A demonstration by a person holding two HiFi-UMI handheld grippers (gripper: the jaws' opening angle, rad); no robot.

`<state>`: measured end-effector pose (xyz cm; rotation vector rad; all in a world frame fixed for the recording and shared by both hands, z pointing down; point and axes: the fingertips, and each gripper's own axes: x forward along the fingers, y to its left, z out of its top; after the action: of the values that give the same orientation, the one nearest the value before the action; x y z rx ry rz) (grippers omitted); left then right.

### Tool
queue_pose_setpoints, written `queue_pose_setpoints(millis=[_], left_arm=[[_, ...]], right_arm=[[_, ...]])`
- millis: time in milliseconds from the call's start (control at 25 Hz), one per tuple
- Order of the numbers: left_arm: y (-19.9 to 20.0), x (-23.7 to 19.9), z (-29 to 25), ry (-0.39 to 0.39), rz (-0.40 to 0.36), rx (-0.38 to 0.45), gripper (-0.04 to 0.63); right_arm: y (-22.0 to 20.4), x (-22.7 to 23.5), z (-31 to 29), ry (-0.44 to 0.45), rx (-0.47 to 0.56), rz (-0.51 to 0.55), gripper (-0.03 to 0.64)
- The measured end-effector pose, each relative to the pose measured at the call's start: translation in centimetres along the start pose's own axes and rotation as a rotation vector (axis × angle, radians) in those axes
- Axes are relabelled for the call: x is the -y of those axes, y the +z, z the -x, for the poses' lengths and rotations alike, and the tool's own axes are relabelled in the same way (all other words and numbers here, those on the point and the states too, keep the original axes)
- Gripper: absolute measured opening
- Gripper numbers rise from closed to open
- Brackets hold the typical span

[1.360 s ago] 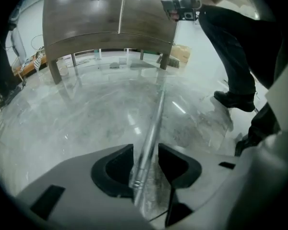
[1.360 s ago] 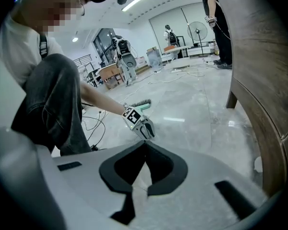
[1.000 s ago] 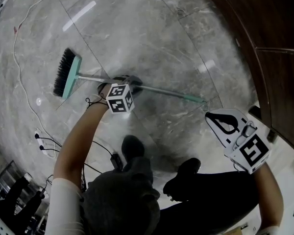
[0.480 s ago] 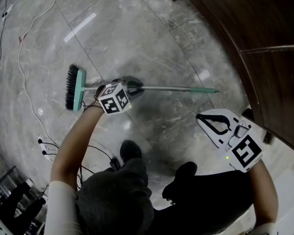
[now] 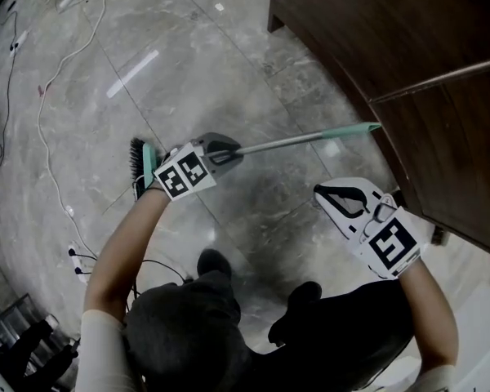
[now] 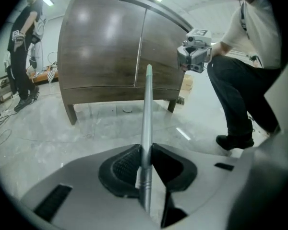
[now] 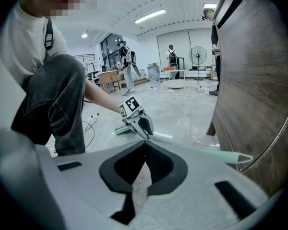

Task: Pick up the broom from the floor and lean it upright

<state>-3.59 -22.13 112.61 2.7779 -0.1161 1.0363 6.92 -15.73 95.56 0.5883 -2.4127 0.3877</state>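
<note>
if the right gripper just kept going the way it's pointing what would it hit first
Most likely the broom's metal handle, which crosses just beyond the closed tips of the right gripper. Height is hard to judge; if the gripper passed under the handle, the floor would come next.

Overhead and gripper-mounted views, broom [image 5: 294, 142] common.

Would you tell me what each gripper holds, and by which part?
The left gripper, jaws just closed further, grips the broom by its metal shaft near the brush head; the right gripper holds nothing.
</note>
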Motion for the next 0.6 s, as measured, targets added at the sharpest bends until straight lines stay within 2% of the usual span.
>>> queue_pose_setpoints(millis=[240,600], left_arm=[[4.3,-0.9,0.5,0.017,0.064,0.092,0.074],[11.4,0.0,0.5,-0.027,0.09,0.252,0.074]], right_arm=[[2.3,2.7,1.5,-0.103,0.087,-0.021,0.001],[1.1,3.4,4.6,-0.167,0.106,-0.06,0.0]])
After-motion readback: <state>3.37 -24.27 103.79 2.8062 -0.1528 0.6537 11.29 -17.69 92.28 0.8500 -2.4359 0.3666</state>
